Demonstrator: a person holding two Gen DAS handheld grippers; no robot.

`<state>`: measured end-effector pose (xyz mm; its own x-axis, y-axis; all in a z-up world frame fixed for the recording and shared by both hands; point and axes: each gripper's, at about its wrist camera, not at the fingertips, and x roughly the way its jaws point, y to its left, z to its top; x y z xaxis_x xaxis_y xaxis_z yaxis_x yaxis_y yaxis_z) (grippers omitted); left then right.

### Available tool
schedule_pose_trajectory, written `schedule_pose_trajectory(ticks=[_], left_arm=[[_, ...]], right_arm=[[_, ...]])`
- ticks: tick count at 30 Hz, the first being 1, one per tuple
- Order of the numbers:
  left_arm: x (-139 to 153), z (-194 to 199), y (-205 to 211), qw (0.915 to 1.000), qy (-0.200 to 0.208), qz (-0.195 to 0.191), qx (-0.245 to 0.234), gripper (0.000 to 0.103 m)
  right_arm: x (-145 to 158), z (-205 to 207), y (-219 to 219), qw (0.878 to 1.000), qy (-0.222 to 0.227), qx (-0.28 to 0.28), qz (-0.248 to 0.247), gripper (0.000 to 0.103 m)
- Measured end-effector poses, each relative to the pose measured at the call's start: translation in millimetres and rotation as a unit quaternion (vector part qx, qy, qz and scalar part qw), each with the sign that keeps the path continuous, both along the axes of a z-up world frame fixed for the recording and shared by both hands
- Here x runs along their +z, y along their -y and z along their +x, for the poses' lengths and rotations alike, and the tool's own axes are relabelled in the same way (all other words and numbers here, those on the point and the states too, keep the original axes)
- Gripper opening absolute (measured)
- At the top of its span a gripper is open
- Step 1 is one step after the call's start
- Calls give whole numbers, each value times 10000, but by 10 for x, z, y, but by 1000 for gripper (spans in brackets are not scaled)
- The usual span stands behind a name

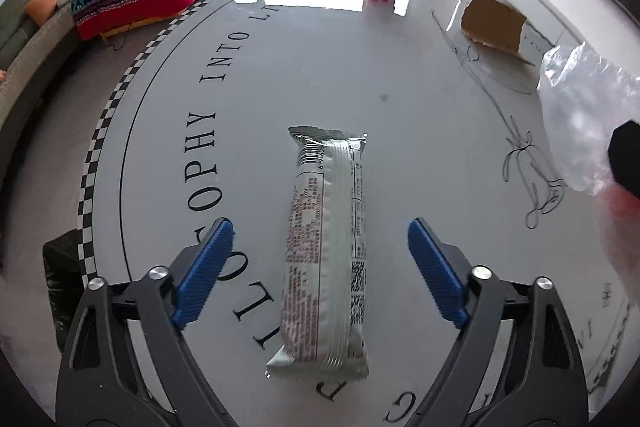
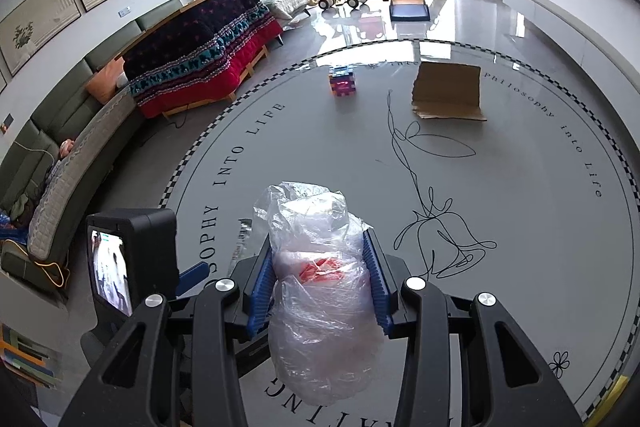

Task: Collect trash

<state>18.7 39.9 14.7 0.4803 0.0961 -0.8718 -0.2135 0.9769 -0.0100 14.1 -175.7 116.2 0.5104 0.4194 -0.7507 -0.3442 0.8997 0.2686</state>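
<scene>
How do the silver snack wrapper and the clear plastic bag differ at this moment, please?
The silver snack wrapper lies flat on the table between the open left gripper, untouched; the clear plastic bag is crumpled and clamped in the right gripper. The wrapper is opaque and printed; the bag is see-through. Both are trash.

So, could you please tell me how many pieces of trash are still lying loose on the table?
2: the silver snack wrapper between the open left tongs, and the torn cardboard piece at the far side. Others may be hidden.
</scene>
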Motion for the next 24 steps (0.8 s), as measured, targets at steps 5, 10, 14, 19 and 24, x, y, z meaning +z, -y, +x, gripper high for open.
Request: schedule_pose_trajectory(ticks=[5,10,14,19,24], left_arm=[[-39,43,66,9996,46,167,-202,41],[4,-27,12,9996,129,15,-236,31],[26,-111,-63,9995,134,-133,-238,31],[120,-250,-231,9989,324,-293,-198,30],[235,-560,-483,9983,493,-310,-61,30]], right_arm=[[-41,65,30,10000,-54,-27,44,43],[-47,86,25,10000,-76,-31,51,43],[-57,81,-22,10000,-83,4,15,43],[-49,33,-166,9998,-114,130,27,43],[-22,-112,-561,9989,-94,465,-9,43]])
